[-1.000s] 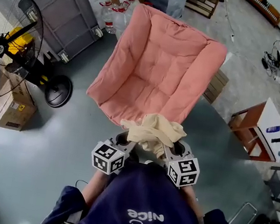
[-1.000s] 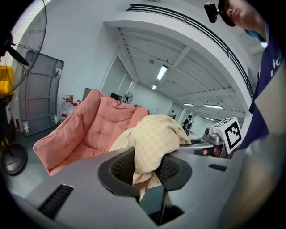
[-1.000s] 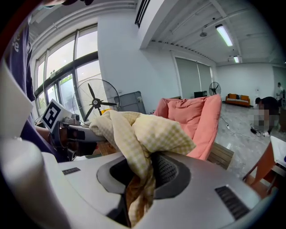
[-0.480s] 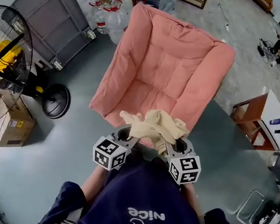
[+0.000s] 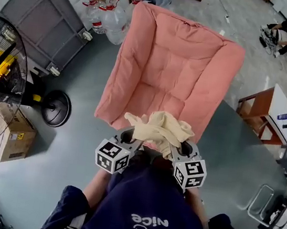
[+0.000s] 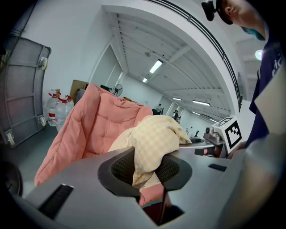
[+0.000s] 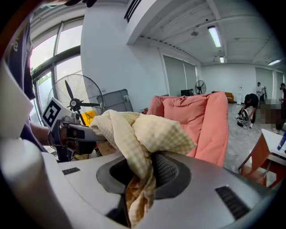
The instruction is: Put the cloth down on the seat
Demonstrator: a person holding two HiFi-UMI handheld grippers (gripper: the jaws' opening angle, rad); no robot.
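You have the pale yellow checked cloth (image 5: 158, 128) pinched from both sides. Your left gripper (image 6: 146, 169) has its jaws drawn in narrow on one bunched end, and your right gripper (image 7: 142, 178) is closed the same way on the other, with fabric trailing down through its gap. The cloth rides as a crumpled heap between the two, just over the front edge of the seat (image 5: 172, 62), and is not yet laid on it. The seat is a big pink quilted cushion chair with raised sides and back, and its hollow is bare. It stands on a smooth grey-green floor (image 5: 44, 177), which gives way to paler concrete at your upper right. To your left stand a black pedestal fan (image 5: 0, 78) and a cardboard box (image 5: 15, 138). Beyond them a grey wheeled platform (image 5: 43, 15) is tipped on its side, with a cluster of large water bottles (image 5: 107, 13) near the seat's back corner. To your right is a wooden desk with a white top (image 5: 270, 116), and a person (image 5: 283, 31) crouches far off on the concrete.
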